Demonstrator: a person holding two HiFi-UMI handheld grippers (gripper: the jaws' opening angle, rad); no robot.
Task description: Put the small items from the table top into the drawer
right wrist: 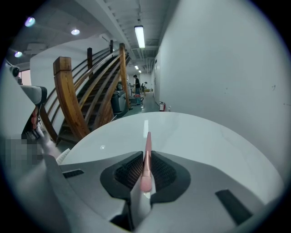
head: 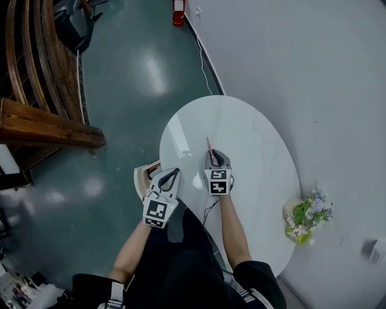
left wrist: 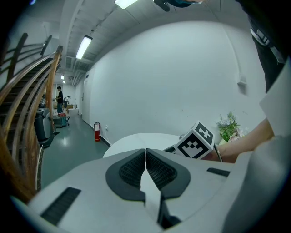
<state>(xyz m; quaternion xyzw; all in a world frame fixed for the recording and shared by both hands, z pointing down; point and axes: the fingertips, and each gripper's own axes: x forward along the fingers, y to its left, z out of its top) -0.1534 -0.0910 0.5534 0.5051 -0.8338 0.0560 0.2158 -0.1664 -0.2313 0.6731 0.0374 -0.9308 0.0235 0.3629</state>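
The oval white table [head: 241,124] stands with its far long edge close along the white wall [head: 301,54], so the open room lies on the other side, where the green floor [head: 132,78] runs bare up to the wooden staircase [head: 36,72] and a red fire extinguisher [head: 178,12] by the wall. A bunch of flowers [head: 307,216] sits at the table's wall-side rim, well apart from both tools. The only print to be seen is the black-and-white square markers on the grippers' cubes; the extinguisher's label is too small to read. The right gripper [right wrist: 146,157] pinches a slim pink pen [right wrist: 148,139] between its pads, the pen pointing forward past the fingertips over the bare table top, near the middle of its width. The left gripper [left wrist: 145,152] hovers at the table's floor-side edge with its jaws pressed together on nothing, just above what looks like the pulled-out drawer [head: 143,179], beside and a little behind the right one.
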